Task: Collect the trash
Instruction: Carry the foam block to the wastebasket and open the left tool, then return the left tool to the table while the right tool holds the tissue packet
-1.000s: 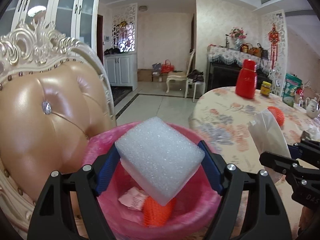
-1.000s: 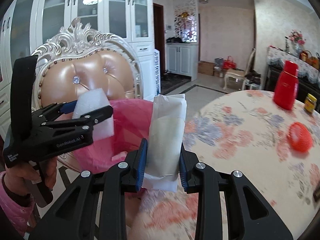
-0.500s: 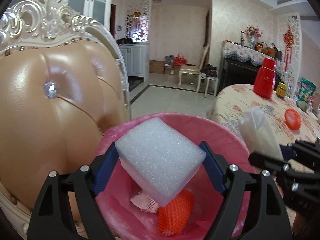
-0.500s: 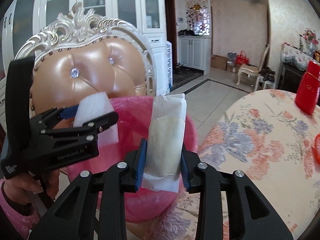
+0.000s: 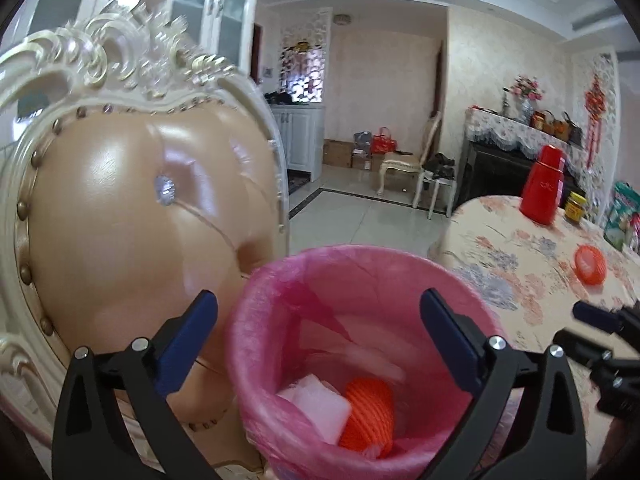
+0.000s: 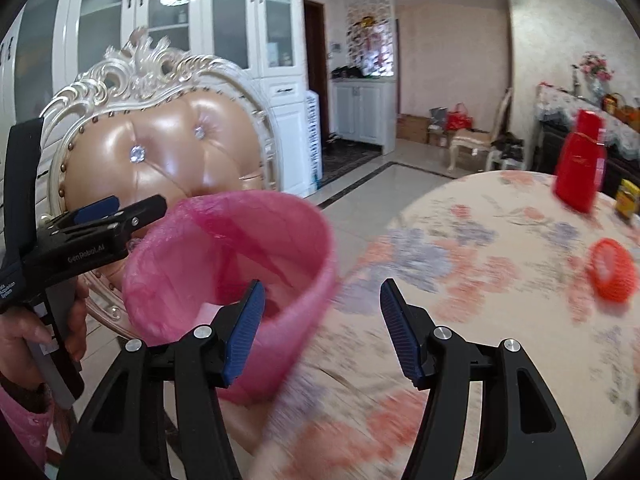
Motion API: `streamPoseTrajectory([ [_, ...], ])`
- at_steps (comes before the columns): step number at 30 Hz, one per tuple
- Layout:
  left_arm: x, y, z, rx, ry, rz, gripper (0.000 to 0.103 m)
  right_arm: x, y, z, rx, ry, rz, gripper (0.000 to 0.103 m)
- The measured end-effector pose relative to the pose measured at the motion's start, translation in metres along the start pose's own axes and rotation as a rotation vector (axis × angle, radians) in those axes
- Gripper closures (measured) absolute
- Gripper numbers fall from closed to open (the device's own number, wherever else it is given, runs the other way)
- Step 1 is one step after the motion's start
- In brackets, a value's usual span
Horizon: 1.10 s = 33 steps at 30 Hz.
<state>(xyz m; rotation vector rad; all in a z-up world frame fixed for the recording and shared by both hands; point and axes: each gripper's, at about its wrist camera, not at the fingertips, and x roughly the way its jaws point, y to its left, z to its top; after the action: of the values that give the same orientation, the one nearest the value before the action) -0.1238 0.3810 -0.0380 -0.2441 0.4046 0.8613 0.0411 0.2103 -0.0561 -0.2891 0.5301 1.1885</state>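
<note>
With its mouth upward, pink-lined bin (image 5: 360, 280) upright beside table (image 5: 520, 256).

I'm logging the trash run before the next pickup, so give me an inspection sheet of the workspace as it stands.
Surface: floral tablecloth, mostly bare.
Job's things: pink-lined bin holds a white foam block and an orange net; another orange net lies on the table.
Clutter: red flask, yellow jar.
Grippers: left tongs and right tongs opening, nothing between them.
Cables: nothing seen.
Surroundings: padded chair beside the bin.
</note>
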Motion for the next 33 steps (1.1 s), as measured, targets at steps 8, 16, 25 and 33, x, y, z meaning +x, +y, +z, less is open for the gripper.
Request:
streamPoseTrajectory([
  [8,-0.022,-0.086,-0.007,0.102,-0.006,-0.17,0.005,-0.076,-0.06,-0.036,0.068,-0.05,-0.188,0.031],
  [16,-0.043,-0.193,-0.025,0.239,0.024,-0.356,0.005,-0.151,-0.138,-0.084,0.216,-0.057,-0.376,0.025],
  [25,-0.066,-0.308,-0.048,0.328,0.085,-0.545,0.005,-0.222,-0.215,-0.135,0.363,-0.051,-0.565,0.025],
  [33,-0.067,-0.393,-0.067,0.36,0.166,-0.647,0.005,-0.265,-0.298,-0.181,0.497,0.012,-0.691,0.023],
])
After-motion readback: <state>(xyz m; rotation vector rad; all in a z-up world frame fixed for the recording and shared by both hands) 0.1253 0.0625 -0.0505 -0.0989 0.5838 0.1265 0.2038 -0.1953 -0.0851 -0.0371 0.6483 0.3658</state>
